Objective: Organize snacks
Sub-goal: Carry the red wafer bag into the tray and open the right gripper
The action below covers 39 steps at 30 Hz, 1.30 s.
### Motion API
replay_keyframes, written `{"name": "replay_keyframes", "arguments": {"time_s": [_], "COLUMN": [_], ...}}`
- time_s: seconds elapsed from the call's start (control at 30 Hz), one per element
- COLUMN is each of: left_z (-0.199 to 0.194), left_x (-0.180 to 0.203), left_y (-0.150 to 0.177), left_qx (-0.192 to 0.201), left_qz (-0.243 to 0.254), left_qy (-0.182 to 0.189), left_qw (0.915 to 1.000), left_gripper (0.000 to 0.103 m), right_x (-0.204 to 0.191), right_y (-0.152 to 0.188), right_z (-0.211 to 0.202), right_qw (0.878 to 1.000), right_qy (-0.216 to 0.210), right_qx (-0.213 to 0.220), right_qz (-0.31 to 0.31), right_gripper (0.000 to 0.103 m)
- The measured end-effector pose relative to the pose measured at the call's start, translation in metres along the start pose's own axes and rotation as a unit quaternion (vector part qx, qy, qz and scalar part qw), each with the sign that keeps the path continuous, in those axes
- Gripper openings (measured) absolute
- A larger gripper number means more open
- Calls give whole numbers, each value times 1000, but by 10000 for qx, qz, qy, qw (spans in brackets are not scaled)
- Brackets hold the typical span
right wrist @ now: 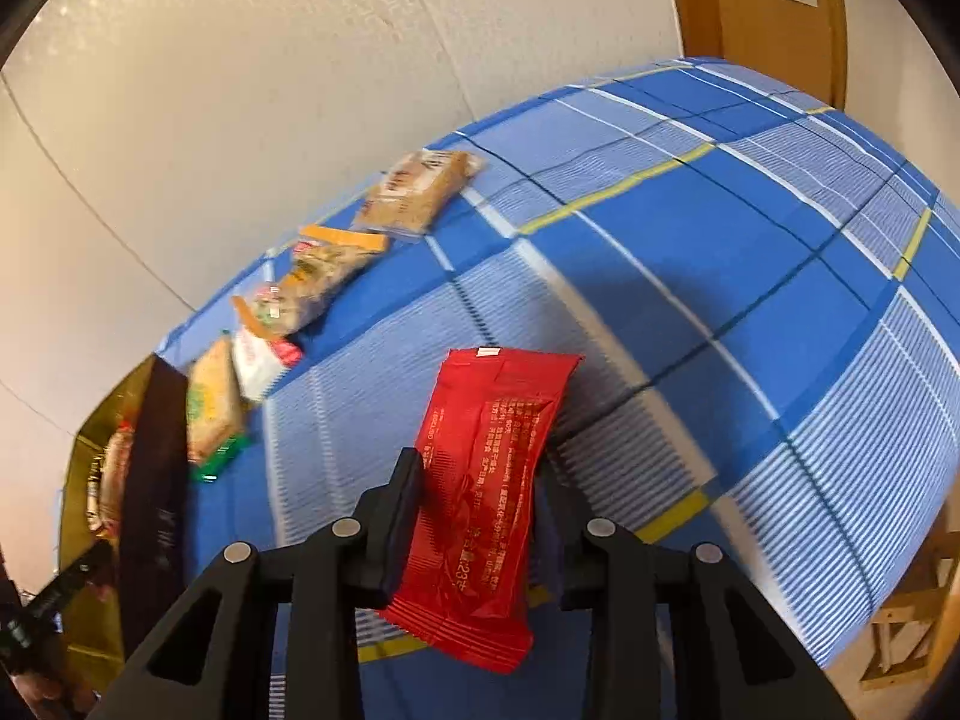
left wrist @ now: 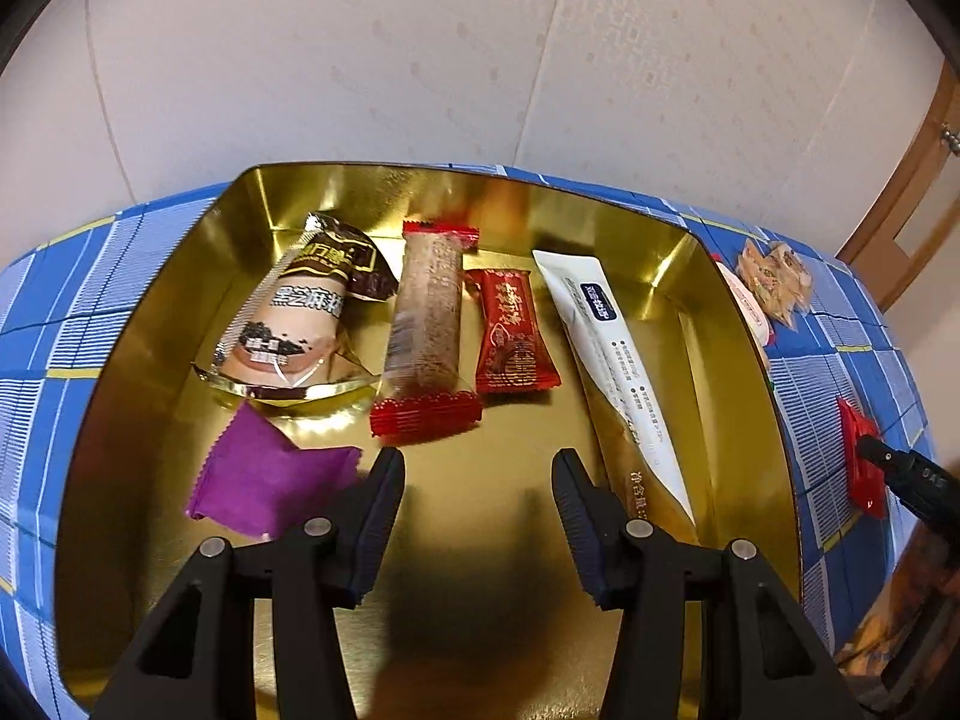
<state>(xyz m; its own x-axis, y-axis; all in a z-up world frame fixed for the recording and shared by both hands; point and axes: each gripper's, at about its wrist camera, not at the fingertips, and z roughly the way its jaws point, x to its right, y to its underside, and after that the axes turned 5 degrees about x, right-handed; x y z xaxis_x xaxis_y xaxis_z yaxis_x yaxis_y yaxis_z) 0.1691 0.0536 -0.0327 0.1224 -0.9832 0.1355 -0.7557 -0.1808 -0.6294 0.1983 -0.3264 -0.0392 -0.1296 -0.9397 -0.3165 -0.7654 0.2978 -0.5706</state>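
The flat red foil snack packet (right wrist: 480, 510) sits low in the middle of the right wrist view, clamped between the right gripper (right wrist: 477, 501) fingers, which press on its two long edges; the packet's far end sticks up past the fingertips over the blue checked cloth covering the bench (right wrist: 750, 276). In the upper left of that view a loose row of pale and orange wrapped snacks (right wrist: 318, 276) lies on the cloth, running toward the dark outer wall of the tin at the left edge.

In the left wrist view the gold rectangular metal tin (left wrist: 654, 240) fills the centre. Along its far half lie, from left to right, a brown and clear sesame-cake packet (left wrist: 300, 312), a long clear bar wrapper with red ends (left wrist: 426, 330), a small red candy packet (left wrist: 510, 330) and a long white sachet (left wrist: 612, 360). A purple square packet (left wrist: 264, 474) lies at the lower left, just beside the left finger. The left gripper (left wrist: 477, 456) hangs over the tin's bare floor with its fingers spread apart and nothing between them.
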Motion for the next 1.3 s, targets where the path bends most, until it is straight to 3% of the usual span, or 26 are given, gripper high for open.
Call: {"name": "replay_keyframes", "arguments": {"time_s": [0.23, 0.37, 0.53, 0.63, 0.9, 1.17, 1.3], "left_z": [2, 5, 7, 7, 4, 4, 6], "left_x": [4, 1, -1, -6, -15, -15, -13], "left_y": [-1, -3, -3, -4, -4, -5, -6], "left_qx": [-40, -165, -225, -263, -256, -242, -241], "left_qz": [48, -92, -70, -132, -299, -283, -289], "left_qy": [118, 372, 286, 243, 235, 239, 238], "left_qw": [9999, 9991, 9993, 9993, 9989, 9990, 9990], "left_gripper": [52, 52, 52, 52, 55, 56, 57], "right_x": [-53, -100, -158, -192, -242, -257, -252], "right_y": [5, 13, 22, 25, 31, 38, 36], "right_z": [-18, -29, -37, -31, -1, 24, 19], "right_qw": [9966, 9875, 9734, 9675, 9620, 9566, 9579], "right_qy": [-558, -1100, -1548, -1434, -1205, -567, -591], "right_qx": [358, 598, 672, 624, 176, 130, 238], "right_qz": [-483, -960, -1550, -1986, -2445, -2854, -2801], "right_gripper": [35, 35, 35, 35, 35, 38, 40]}}
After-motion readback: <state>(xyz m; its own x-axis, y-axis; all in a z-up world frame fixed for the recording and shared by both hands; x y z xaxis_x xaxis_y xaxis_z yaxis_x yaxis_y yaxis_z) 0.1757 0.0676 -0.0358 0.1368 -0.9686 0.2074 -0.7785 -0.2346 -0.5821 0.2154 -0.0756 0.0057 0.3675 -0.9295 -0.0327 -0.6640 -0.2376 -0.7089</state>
